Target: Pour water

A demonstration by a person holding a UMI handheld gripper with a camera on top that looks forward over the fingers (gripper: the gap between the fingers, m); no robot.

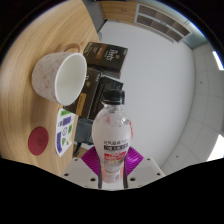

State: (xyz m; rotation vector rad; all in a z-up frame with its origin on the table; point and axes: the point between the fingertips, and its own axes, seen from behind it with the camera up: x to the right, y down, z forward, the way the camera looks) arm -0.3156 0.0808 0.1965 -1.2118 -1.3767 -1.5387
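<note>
- Tongs [112, 172] point forward over the bench [165, 90], tipped slightly downward as I read it.
- I see both purple pads [92, 160] pressed against a clear plastic bottle [113, 135] with a pink label, clamped upright between them.
- White mug [60, 76] lies tilted just beyond, left of the bottle, beside a dark box [105, 60].
- Small carton [66, 130] stands near the bottle's left.

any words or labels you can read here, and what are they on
Nothing reads clearly.
Bottle, standing between the gripper fingers: pink label with print, too small to read.
Black box behind the cup: pale lettering, too blurred to read.
Small carton beside the bottle: green and blue marks, unreadable.
</note>
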